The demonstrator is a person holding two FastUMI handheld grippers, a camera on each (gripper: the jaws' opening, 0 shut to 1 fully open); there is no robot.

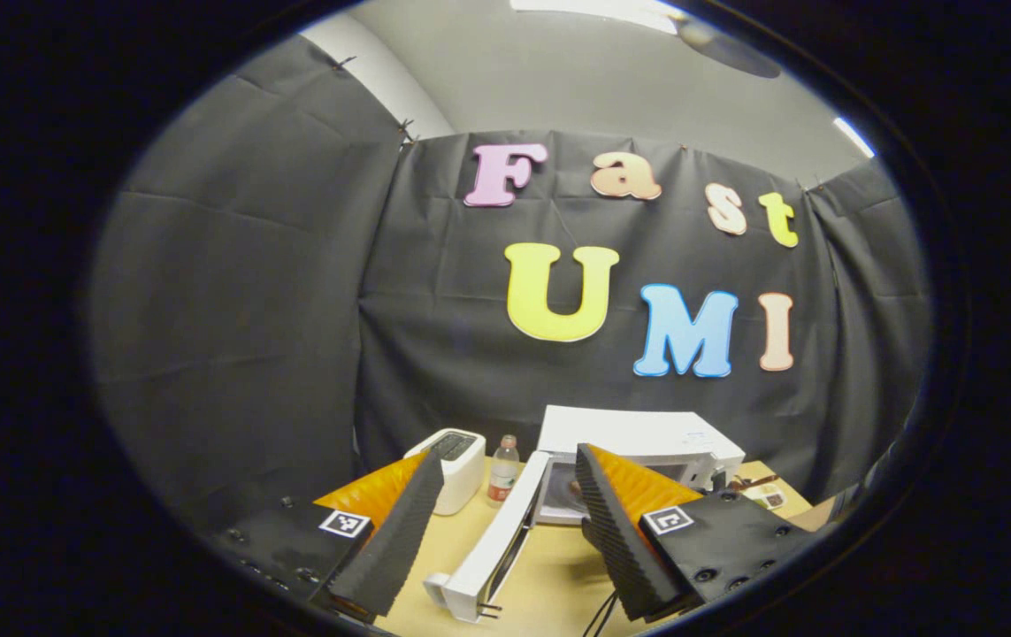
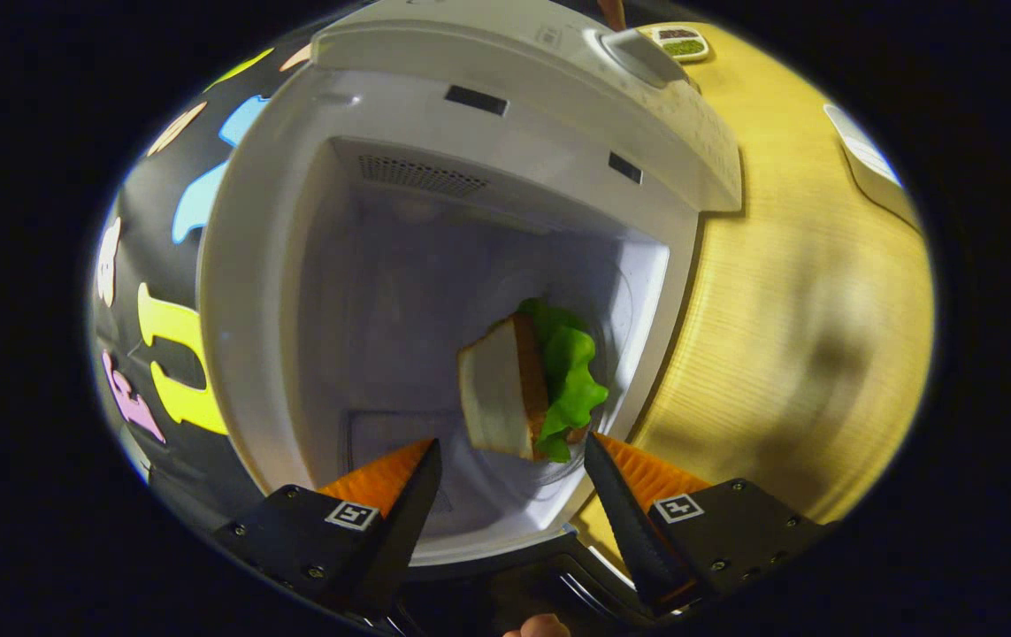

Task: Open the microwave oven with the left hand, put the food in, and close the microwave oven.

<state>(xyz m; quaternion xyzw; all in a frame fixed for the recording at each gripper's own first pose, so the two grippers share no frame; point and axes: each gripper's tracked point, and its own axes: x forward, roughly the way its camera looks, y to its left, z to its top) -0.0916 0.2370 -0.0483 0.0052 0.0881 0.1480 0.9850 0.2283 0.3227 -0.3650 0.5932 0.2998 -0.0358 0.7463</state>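
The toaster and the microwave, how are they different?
The toaster is small with its slot on top; the microwave is much bigger and boxy. The microwave's door hangs open in front; the toaster shows no door. Both are white and stand on the wooden table.

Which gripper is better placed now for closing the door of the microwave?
Left. The left gripper is open just above the swung-open white microwave door; the right gripper faces the sandwich with green lettuce inside.

microwave glossy white plastic; table smooth wood grain; wall cloth matt black.
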